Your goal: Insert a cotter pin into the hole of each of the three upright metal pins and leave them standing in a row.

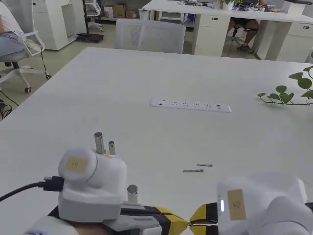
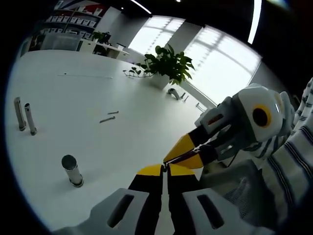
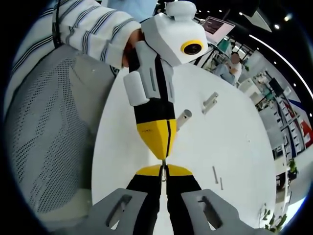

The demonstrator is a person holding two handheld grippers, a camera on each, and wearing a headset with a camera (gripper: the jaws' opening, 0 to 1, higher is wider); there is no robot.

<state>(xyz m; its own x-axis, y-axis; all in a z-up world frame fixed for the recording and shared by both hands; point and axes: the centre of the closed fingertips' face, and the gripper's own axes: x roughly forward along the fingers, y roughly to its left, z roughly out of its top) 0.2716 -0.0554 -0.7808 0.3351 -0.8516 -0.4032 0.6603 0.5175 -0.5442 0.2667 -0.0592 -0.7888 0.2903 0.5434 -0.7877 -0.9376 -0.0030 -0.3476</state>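
Your head view has three metal pins (image 1: pixel 99 143) upright on the table (image 1: pixel 146 78), two close together and one just beside the left gripper (image 1: pixel 182 224). Two cotter pins (image 1: pixel 193 171) lie loose, apart from them. The right gripper view adds your striped sleeve (image 3: pixel 93 24). Both grippers are clenched; the right gripper (image 1: pixel 192 221) meets the left tip to tip, low over the table's near edge. Whether they pinch anything cannot be told.

White workbench (image 1: pixel 146 83) carrying a power strip (image 1: pixel 190 105) well ahead of the left gripper (image 1: pixel 182 225). A leafy plant (image 1: pixel 293 90) lies far to its right. Beyond stand an office chair (image 1: pixel 149 36), white desks (image 1: pixel 220 14) and grey floor (image 1: pixel 63 58). Bright windows (image 2: pixel 225 58) light the room.
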